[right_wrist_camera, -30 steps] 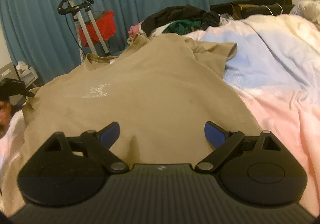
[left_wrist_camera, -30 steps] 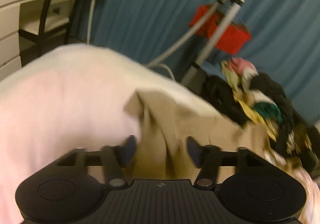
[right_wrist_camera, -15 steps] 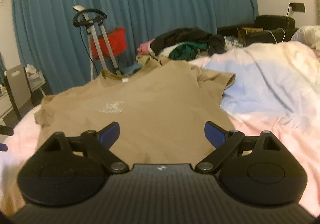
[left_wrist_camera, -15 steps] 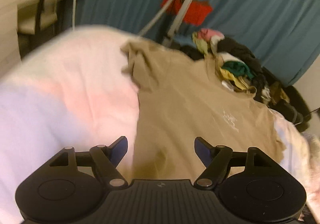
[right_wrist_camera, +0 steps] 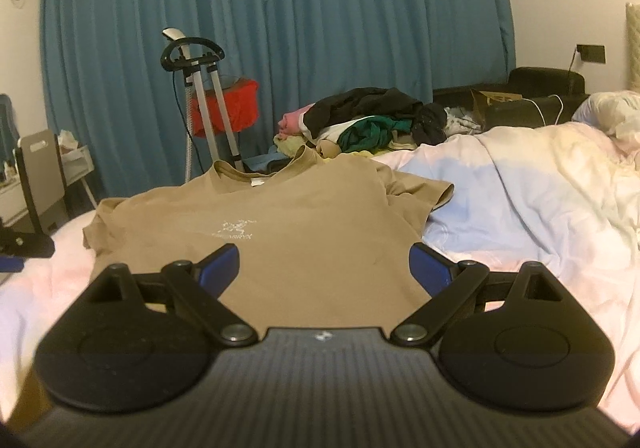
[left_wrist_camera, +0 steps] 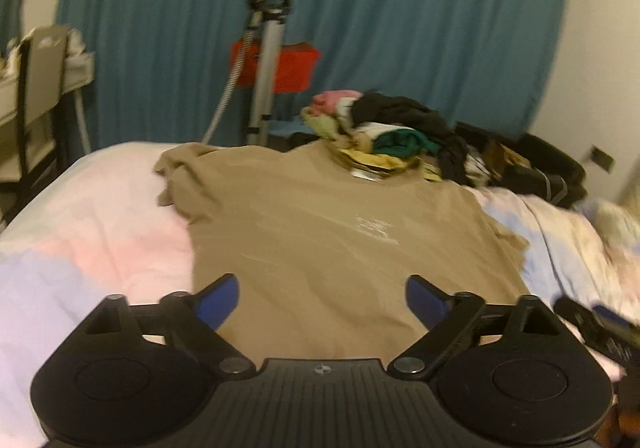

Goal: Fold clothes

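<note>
The tan shirt [right_wrist_camera: 304, 244] lies spread front-up on the bed [right_wrist_camera: 520, 208], collar toward the clothes pile [right_wrist_camera: 360, 120] at the far edge, hem nearest both cameras. The sleeve by the curtain side is bunched and rumpled [left_wrist_camera: 176, 176]; the other sleeve lies flat on the quilt.

The left tongs [left_wrist_camera: 322, 300] have just been opening and now stand wide, nothing between them, hovering over the hem. The right tongs [right_wrist_camera: 324, 268] are also spread wide and empty above the lower part of the shirt. In the left view the right tongs show at the picture's right edge, just beside the shirt's side.

By my reading the laying-out step is done and the first fold has not begun. The next move likely calls for smoothing the bunched sleeve, then each pair of tongs pinching one side, at shoulder and hem, to bring it across the middle. The thin cloth may drag the quilt or wrinkle if only one layer is caught.
</note>
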`<move>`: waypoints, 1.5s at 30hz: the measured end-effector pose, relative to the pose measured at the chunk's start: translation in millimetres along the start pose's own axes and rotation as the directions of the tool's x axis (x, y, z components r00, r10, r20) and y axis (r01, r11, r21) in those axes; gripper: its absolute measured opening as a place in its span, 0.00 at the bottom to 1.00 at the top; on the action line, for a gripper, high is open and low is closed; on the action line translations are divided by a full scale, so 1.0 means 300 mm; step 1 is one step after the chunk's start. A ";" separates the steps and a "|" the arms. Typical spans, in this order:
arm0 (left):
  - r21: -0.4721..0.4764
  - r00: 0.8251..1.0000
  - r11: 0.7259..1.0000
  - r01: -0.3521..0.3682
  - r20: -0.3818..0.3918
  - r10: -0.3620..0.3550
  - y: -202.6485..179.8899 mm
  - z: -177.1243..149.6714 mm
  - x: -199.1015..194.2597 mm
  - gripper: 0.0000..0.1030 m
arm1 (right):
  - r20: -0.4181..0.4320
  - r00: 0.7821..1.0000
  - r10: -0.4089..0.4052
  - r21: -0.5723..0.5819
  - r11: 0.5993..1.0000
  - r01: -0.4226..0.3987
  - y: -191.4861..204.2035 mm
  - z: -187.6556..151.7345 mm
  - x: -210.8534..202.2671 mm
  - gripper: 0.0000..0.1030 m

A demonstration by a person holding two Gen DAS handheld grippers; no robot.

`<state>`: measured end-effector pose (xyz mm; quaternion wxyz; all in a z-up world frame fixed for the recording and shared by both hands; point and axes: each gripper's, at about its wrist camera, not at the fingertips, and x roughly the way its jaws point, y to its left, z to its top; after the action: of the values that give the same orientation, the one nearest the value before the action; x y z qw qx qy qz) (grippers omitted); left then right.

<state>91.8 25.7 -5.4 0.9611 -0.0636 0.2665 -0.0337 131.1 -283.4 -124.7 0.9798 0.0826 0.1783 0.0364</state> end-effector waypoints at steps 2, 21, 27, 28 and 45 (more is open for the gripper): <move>0.054 1.000 0.999 0.001 0.022 -0.003 -0.035 -0.025 0.000 0.99 | -0.004 1.000 0.001 -0.001 1.000 -0.001 0.001 -0.004 0.009 0.90; 0.136 1.000 0.991 -0.004 0.030 0.000 -0.108 -0.069 -0.004 1.00 | -0.031 0.999 0.018 0.239 0.971 -0.010 -0.213 0.054 0.162 0.90; 0.136 1.000 0.991 0.009 -0.007 -0.008 -0.126 -0.099 0.041 1.00 | -0.048 0.998 0.035 0.532 0.847 -0.004 -0.537 0.037 0.350 0.81; 0.137 1.000 0.990 0.013 -0.015 -0.011 -0.129 -0.104 0.054 1.00 | -0.059 0.998 0.038 0.581 0.814 0.003 -0.587 0.020 0.392 0.73; 0.101 0.998 0.994 0.038 -0.044 -0.034 -0.165 -0.086 0.411 1.00 | -0.112 0.986 0.124 0.292 0.952 -0.087 -0.594 0.120 0.902 0.05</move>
<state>182.4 -38.1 -83.0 0.9566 -0.0185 0.2833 -0.0658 404.1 -436.9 -215.6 0.9406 0.2305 0.2400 0.0679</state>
